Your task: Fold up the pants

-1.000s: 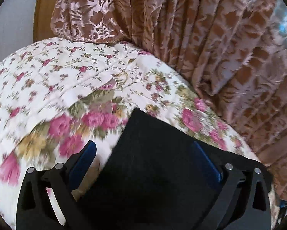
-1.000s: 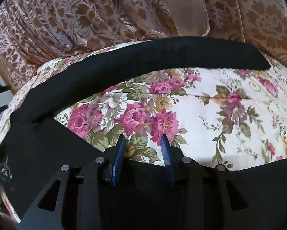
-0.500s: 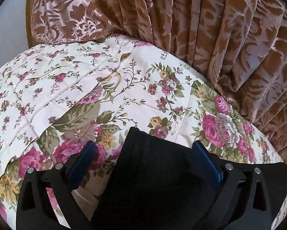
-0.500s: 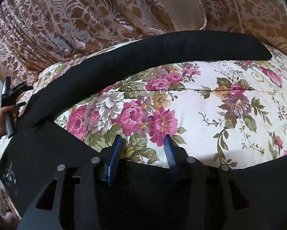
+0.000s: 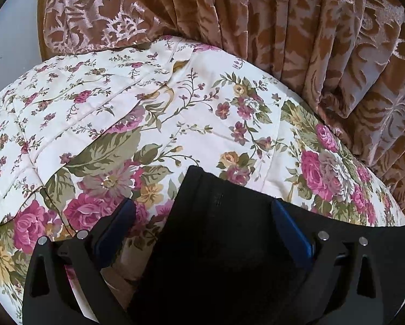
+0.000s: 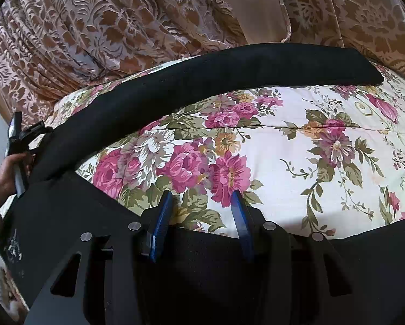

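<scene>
Two grippers on the black pants (image 6: pixel 202 78), which lie spread on the floral bedspread (image 6: pixel 297 162) with the far leg running along the curtain (image 6: pixel 121 27). Left gripper (image 5: pixel 202 211): jaws wide apart, a corner of the fabric lying between the blue pads (image 5: pixel 289 224), nothing pinched. Right gripper (image 6: pixel 202 203): jaws part-open over the near edge, bedspread showing between the tips, no clamp visible. My read: both are lining up a grab for the fold. To do it well, get each pad under all layers at matching points on the edge, close fully, lift evenly, keep the fabric taut so the crease lands straight. Containers: none in view.
</scene>
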`<move>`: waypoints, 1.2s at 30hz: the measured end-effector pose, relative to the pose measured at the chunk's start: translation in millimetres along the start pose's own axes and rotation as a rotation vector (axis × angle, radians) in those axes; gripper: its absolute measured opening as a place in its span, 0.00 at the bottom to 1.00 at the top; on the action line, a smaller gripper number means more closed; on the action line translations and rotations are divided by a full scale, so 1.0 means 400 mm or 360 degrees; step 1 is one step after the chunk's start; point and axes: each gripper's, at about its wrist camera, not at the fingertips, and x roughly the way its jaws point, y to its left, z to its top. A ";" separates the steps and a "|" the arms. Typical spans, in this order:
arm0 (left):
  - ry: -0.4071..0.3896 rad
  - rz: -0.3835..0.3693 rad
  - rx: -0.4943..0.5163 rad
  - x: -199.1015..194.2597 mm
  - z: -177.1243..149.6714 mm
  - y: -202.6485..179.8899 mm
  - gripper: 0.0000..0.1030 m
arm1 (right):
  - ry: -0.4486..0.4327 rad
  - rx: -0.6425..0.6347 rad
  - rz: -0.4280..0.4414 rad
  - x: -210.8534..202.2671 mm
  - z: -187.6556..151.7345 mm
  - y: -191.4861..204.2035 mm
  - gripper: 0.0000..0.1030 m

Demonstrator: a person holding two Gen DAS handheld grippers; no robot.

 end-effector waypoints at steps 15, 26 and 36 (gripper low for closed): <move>-0.0070 0.0064 0.0073 -0.035 -0.018 -0.018 0.08 | 0.0002 -0.0003 -0.0005 0.001 0.000 0.001 0.43; -0.0251 -0.0118 0.0045 -0.205 -0.051 -0.008 0.05 | -0.0002 0.0004 0.0003 0.000 0.000 -0.001 0.43; -0.0355 -0.0372 -0.0124 -0.393 -0.222 0.067 0.05 | -0.0006 0.0006 0.0004 0.001 -0.002 -0.002 0.43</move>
